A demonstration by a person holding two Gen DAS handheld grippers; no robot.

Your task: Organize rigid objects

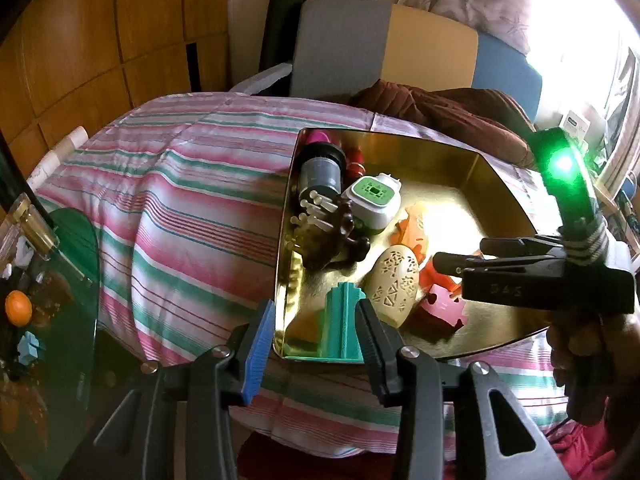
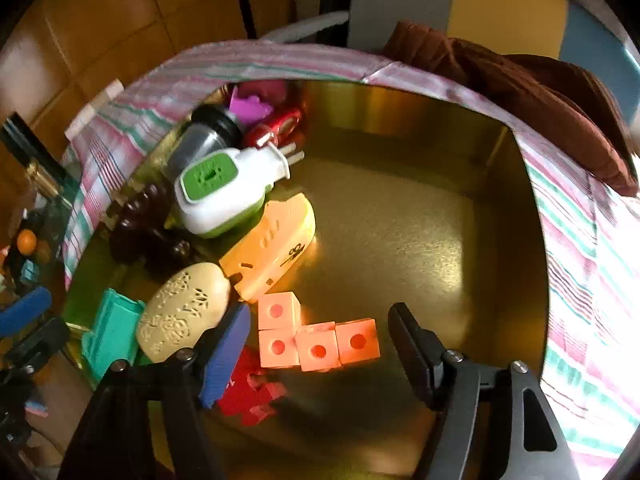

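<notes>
Receptacle: gold metal tray (image 2: 400,216) resting on the striped bedsheet (image 1: 180,220); its contents are crowded along the left wall and near edge, so the right part of the floor is bare, presumably kept for further items.
Left gripper (image 1: 316,332): fingers spread apart at the tray's near rim, holding nothing; the teal ribbed block (image 1: 342,320) stands between them inside the tray, apparently just set down there.
Right gripper (image 2: 318,344): fingers parted wide above the tray, nothing gripped; the orange cube cluster (image 2: 316,340) lies on the tray floor between them.
Neighbouring items: cream carved oval case (image 2: 184,316) just beside the blue pad; orange case (image 2: 272,240) touching it; white and green plug-in unit (image 2: 220,192) behind.
Unsorted stock: small items, one orange ball (image 1: 18,307), on the glass table (image 1: 76,248) at far left.
Assessment: tray partly filled; task judged unfinished.
</notes>
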